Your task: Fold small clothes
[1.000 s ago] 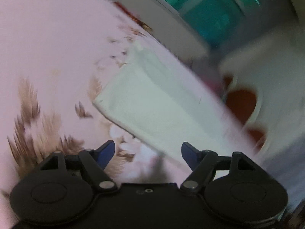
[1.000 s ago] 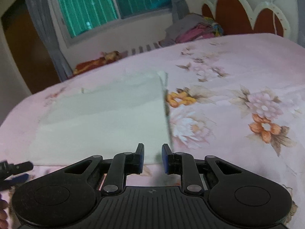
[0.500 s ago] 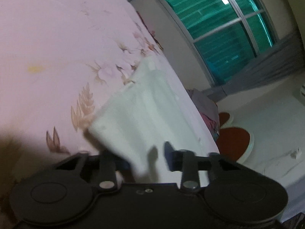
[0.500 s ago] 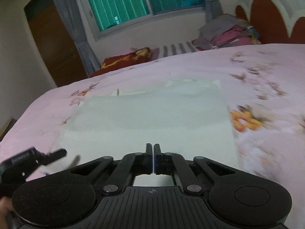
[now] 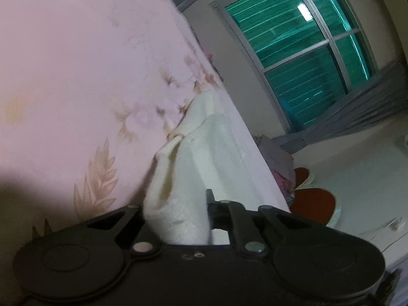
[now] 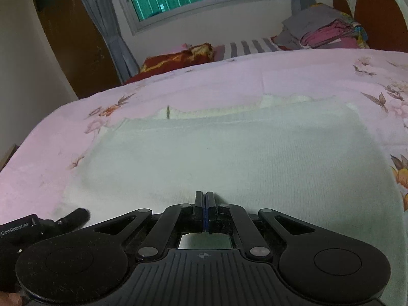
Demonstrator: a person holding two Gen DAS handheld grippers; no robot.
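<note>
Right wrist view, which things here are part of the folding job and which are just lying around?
Part of the job:
- white garment, spread flat on the bed
- right gripper, shut at the garment's near edge
- left gripper, shut on a bunched corner of it

Lying about:
- stack of folded clothes by the headboard
- red and yellow cloth past the bed's far edge
- floral bedsheet

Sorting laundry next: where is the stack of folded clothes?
In the right wrist view the stack of folded clothes sits top right, past the pink bedspread, against the headboard.
</note>
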